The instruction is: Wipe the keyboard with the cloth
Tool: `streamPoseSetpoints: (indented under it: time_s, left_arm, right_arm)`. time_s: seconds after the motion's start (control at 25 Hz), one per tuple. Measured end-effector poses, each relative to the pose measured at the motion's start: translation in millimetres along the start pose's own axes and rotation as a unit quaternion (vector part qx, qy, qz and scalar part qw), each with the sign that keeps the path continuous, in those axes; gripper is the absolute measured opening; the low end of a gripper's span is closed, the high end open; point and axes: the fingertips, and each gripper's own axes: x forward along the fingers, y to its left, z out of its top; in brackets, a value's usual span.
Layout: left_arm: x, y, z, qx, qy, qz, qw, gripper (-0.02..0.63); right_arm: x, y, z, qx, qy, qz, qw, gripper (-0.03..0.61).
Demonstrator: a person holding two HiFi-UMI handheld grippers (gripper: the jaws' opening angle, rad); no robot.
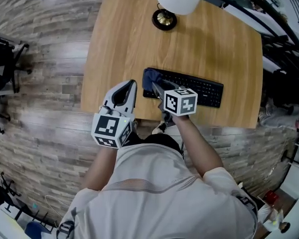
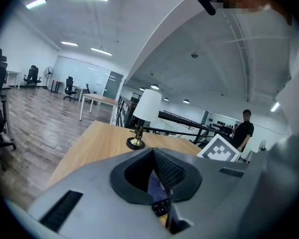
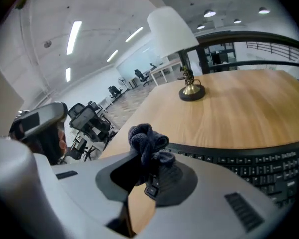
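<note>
Worktop (image 1: pixel 124 44): pale wood, set on a floor (image 1: pixel 45 83) of grey-brown planks.

Keyboard (image 1: pixel 199 88): black, full length, lying close to the worktop's near edge, in front of the person who holds the tools.

Cloth (image 1: pixel 150 78): dark blue, bunched into a knot, resting on the keyboard's left end. In the right gripper view the cloth (image 3: pixel 147 141) stands up between the two pads, with the keys (image 3: pixel 259 168) running off to the right.

Right claw (image 1: pixel 154 86): pinching the cloth, tip down at the keyboard's left end. Its own view shows the right claw (image 3: pixel 149 171) pressed onto the fabric from both sides.

Left claw (image 1: pixel 132 86): pressed together at the tips, nothing held. It sits above the worktop's near edge, just left of the keyboard and not touching it. In the left gripper view, a sliver of blue cloth and keys shows through the slot below the tips of the left claw (image 2: pixel 153 156).

Lamp (image 1: pixel 164 19): white shade, round brass base, at the far side of the worktop, well apart from the keyboard.

Office chairs (image 1: pixel 2 63): dark, off to the left on the floor.
</note>
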Motion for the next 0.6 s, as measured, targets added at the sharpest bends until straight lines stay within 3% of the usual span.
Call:
streamPoseSetpoints:
  time_s: [0.2,0.6]
  left_arm:
    - [-2,3,-12,-0.004,0.013,0.012,0.9998,0.011]
    - [17,-15,-24,-0.002,0.037,0.019,0.9991,0.011]
  right_arm:
    - [44,-2,-20,0.010,0.051,0.000,0.999,0.124]
    - [49,-39,-25,0.030,0.062,-0.009,0.998,0.126]
